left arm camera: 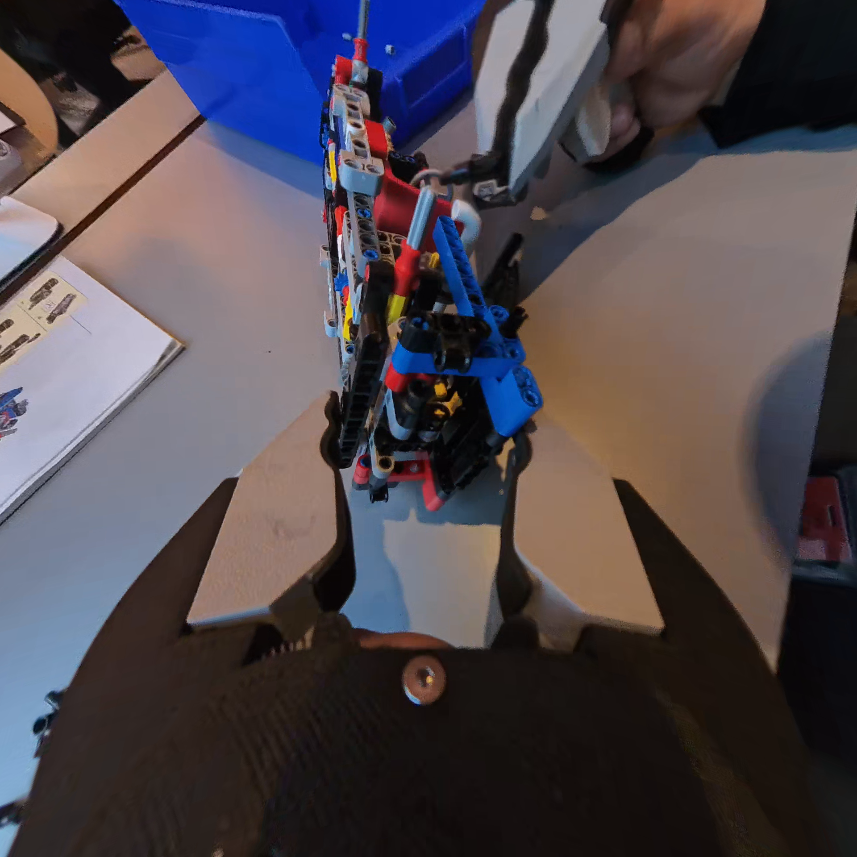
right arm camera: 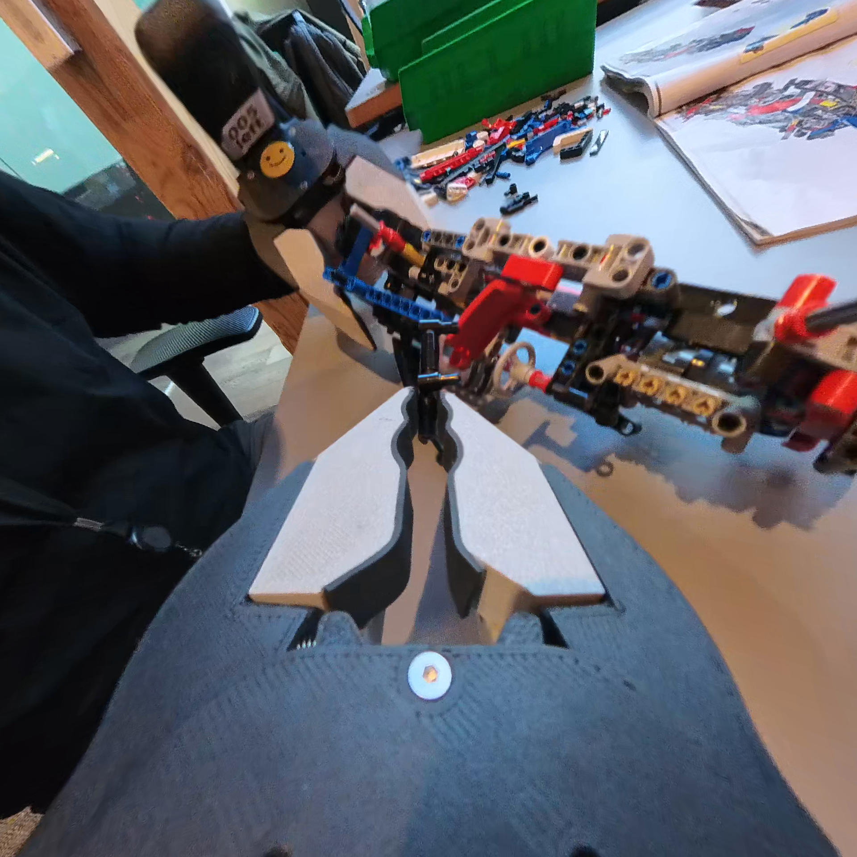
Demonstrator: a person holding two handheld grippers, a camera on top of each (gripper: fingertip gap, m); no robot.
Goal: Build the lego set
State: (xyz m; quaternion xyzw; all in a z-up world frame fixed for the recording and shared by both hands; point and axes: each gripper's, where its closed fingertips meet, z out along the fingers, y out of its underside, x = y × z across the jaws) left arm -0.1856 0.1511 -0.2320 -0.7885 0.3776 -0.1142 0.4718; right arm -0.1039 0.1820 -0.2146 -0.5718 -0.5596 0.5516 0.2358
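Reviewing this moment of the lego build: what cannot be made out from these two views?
- Left wrist view: the chassis hides whether the black piece is seated on it.
- Right wrist view: the black piece in the right gripper is dark against the chassis; its tip contact is unclear.
- Right wrist view: the chassis's far end is cut off by the right edge.
- Loose pieces are too small to sort.

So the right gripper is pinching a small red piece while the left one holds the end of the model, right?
Not quite: the piece in the right gripper is black, not red, as the right wrist view shows. The left gripper does hold the end of the model.
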